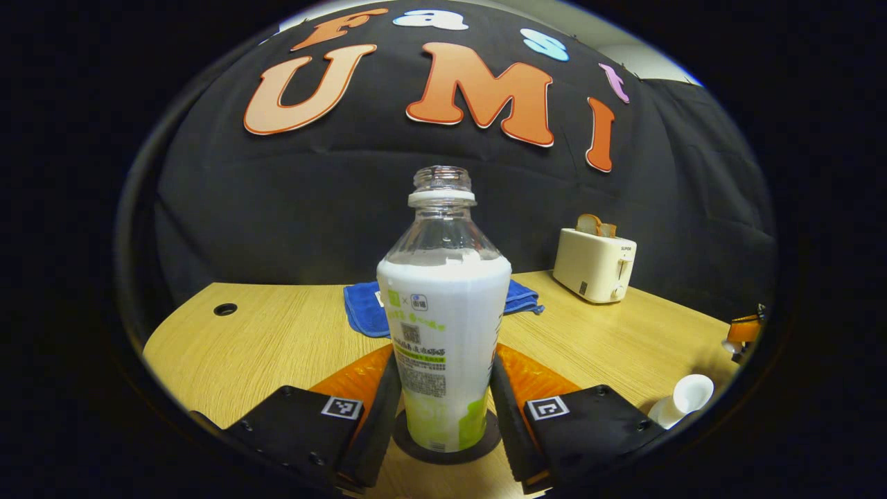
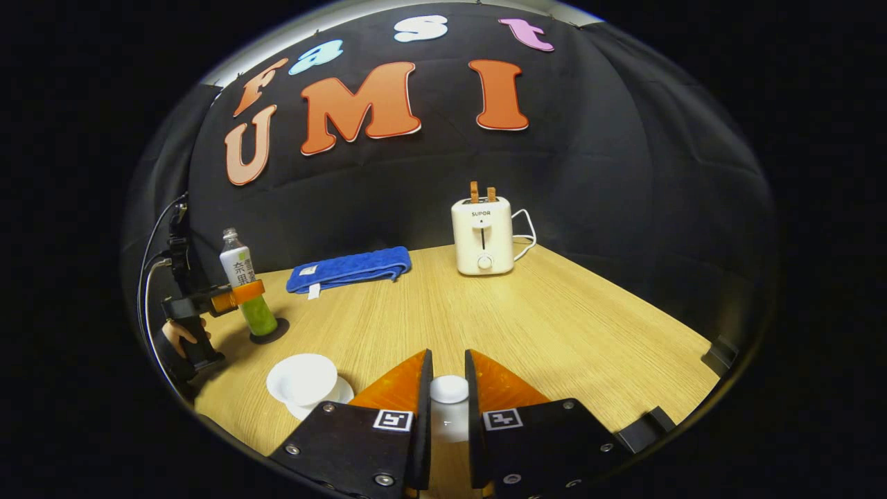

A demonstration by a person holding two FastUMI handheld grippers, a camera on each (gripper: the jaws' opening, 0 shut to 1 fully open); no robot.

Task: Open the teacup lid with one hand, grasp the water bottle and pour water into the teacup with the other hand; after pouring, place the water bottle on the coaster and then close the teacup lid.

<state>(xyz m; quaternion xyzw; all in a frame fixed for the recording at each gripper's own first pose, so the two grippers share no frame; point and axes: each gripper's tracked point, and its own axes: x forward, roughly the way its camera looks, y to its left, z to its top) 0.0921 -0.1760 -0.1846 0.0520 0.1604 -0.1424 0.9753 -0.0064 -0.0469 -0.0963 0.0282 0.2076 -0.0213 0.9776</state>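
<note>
**A:** ok so starting closest in the left gripper view: the left gripper [image 1: 443,405] has both fingers pressed against the sides of the water bottle [image 1: 443,326], low on the label. The bottle's upright, cap off, and its base sits on the dark round coaster [image 1: 447,443]. Low grip makes sense to me, keeps it from wobbling while it's parked there.

**B:** yeah, and in the right gripper view you can see that same bottle [image 2: 244,291] on the coaster [image 2: 269,331] off at the table's left edge, orange fingers wrapped around it, a hand [image 2: 181,335] holding the tool. So pouring looks finished, I'd guess, just not let go of yet.

**A:** what's the right gripper [image 2: 448,395] doing?

**B:** clamped on the white teacup lid [image 2: 449,389], pinched by its knob between the fingers. Held off to the side so the cup stays open, I'd say. The teacup [image 2: 303,380] sits on its saucer just left of it, uncovered.

**A:** can't tell how full it is from here tbh.

**B:** same. Farther back there's a folded blue towel [image 2: 350,270] and a white toaster [image 2: 483,237] near the wall, well clear of everything. Lid going back on seems like what's left.
</note>
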